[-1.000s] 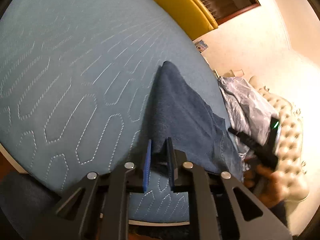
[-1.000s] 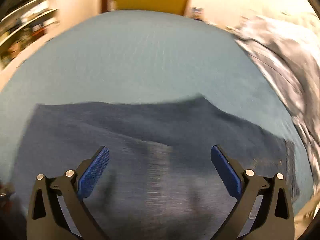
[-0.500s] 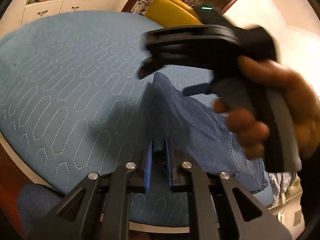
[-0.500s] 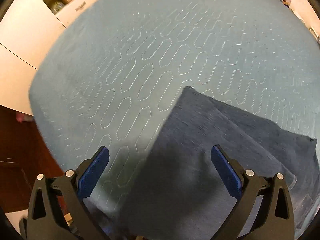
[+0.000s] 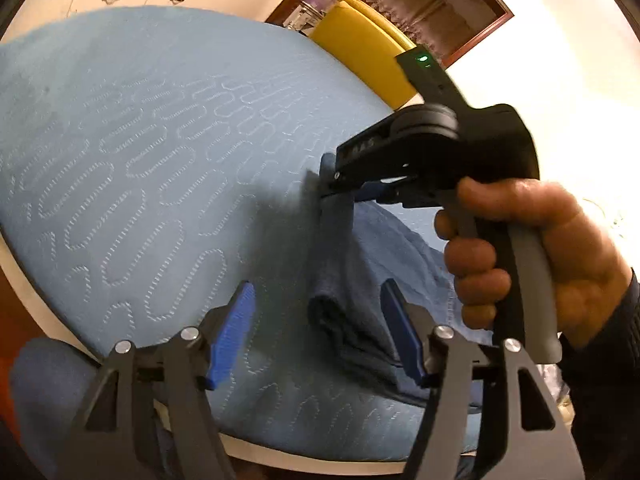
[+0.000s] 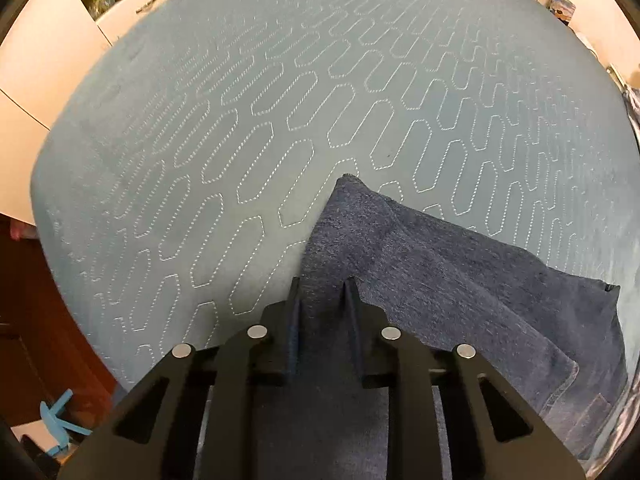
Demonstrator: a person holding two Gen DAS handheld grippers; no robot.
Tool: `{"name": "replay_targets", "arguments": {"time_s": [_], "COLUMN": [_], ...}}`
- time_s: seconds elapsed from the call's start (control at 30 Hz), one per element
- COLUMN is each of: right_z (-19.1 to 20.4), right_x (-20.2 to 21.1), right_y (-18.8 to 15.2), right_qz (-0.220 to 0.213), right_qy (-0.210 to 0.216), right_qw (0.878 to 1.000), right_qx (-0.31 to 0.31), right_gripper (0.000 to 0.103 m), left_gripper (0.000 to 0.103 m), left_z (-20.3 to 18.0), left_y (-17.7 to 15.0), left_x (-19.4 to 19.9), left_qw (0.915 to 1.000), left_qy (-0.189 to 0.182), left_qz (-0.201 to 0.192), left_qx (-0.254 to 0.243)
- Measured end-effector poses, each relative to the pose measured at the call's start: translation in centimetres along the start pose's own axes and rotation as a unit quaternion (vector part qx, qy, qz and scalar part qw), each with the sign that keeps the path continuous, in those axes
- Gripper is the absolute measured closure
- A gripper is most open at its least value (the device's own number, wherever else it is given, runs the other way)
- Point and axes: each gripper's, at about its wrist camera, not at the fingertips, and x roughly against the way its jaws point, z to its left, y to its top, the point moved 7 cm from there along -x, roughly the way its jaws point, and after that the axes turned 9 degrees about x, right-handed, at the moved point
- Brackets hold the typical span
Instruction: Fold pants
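Dark blue denim pants (image 6: 460, 280) lie on a light blue quilted bed (image 6: 280, 100). In the left wrist view the pants (image 5: 384, 248) run from the near edge toward the right. My left gripper (image 5: 316, 332) is open, its blue pads either side of a folded cuff edge (image 5: 324, 312), not gripping it. My right gripper (image 6: 322, 296) is shut on the pants' edge near a corner. It also shows in the left wrist view (image 5: 340, 188), held by a hand, pinching and lifting a strip of denim.
A yellow chair (image 5: 360, 52) stands beyond the bed's far side. White cabinets (image 6: 132, 0) stand at the far left. The bed's near edge (image 5: 280, 452) is just under the left gripper. A crumpled grey garment (image 6: 634, 112) lies at the right edge.
My left gripper has opened and let go of the pants' edge. My right gripper has closed on the pants' edge and lifted it.
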Motion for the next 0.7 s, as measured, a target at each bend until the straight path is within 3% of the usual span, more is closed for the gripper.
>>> {"name": "replay_targets", "arguments": {"time_s": [0.1,0.17,0.2,0.23,0.3,0.4,0.5,0.57,0.7], "right_z": [-0.2,-0.7,-0.8,-0.9,-1.7,-4.5,-9.6,-14.5,-23.7], "right_x": [0.5,0.9,1.2,1.7,3.6,7.7,13.4,17.4,20.7], "right_y": [0.3,-0.1,-0.1,-0.2,-1.0,-2.0,-4.7,-8.2,-15.3], "right_qz": [-0.009,-0.019,-0.023,-0.028,-0.046,-0.089,-0.147,-0.188,-0.231], "right_qy": [0.015,0.031,0.039,0.048,0.071,0.124,0.164,0.183,0.192], "right_qw": [1.000,0.999,0.999,0.998,0.996,0.986,0.971,0.957,0.936], "right_qx": [-0.005,-0.015,-0.020,-0.025,-0.041,-0.072,-0.095,-0.123,-0.182], "right_gripper": [0.084,0.085,0.085,0.086,0.089,0.090,0.090,0.090,0.090], "left_gripper": [0.036,0.043,0.073,0.091,0.092,0.092,0.092,0.092,0.092], "left_z": [-0.3,-0.2,-0.5,-1.1,-2.3,-7.3,-14.1,-19.5,-29.6], "left_y": [-0.9,-1.6,-2.0,-2.2,-2.4,-2.7,-4.0,-6.5,-14.3], "left_x": [-1.0,-2.1,-2.6,-3.0,-2.4,-0.1,1.7,2.2,0.4], "left_qw": [1.0000,0.9999,0.9998,0.9989,0.9976,0.9871,0.9659,0.9452,0.8987], "left_qy": [0.006,0.009,0.007,0.026,0.038,0.059,0.064,0.055,0.030], "left_qz": [0.002,0.014,0.019,0.022,0.008,-0.029,-0.062,-0.081,-0.087], "left_qx": [-0.007,-0.002,-0.008,-0.031,-0.057,-0.146,-0.243,-0.312,-0.429]}}
